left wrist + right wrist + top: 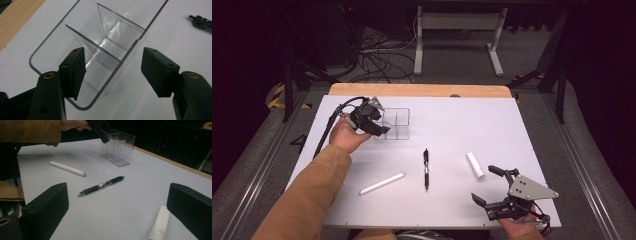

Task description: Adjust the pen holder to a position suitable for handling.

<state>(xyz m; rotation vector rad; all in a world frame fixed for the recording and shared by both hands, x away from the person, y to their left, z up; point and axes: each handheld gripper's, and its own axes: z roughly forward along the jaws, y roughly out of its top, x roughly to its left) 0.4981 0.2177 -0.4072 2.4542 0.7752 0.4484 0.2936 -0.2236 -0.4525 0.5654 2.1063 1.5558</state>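
Two jaws of my right gripper (pixel 490 186) stand wide apart with nothing between them, resting at the near edge of the table (pixel 452 125) beside a short white tube (pixel 475 164), with the pen (pixel 426 168) and a long white stick (pixel 382 183) farther out. Beyond them, my left gripper (pixel 379 127) straddles one wall of the clear divided box (pixel 105 50) toward the far left; its pads aren't pressing yet. I judge the grasp is in hand: next, I must close squarely on that wall without tipping the box.
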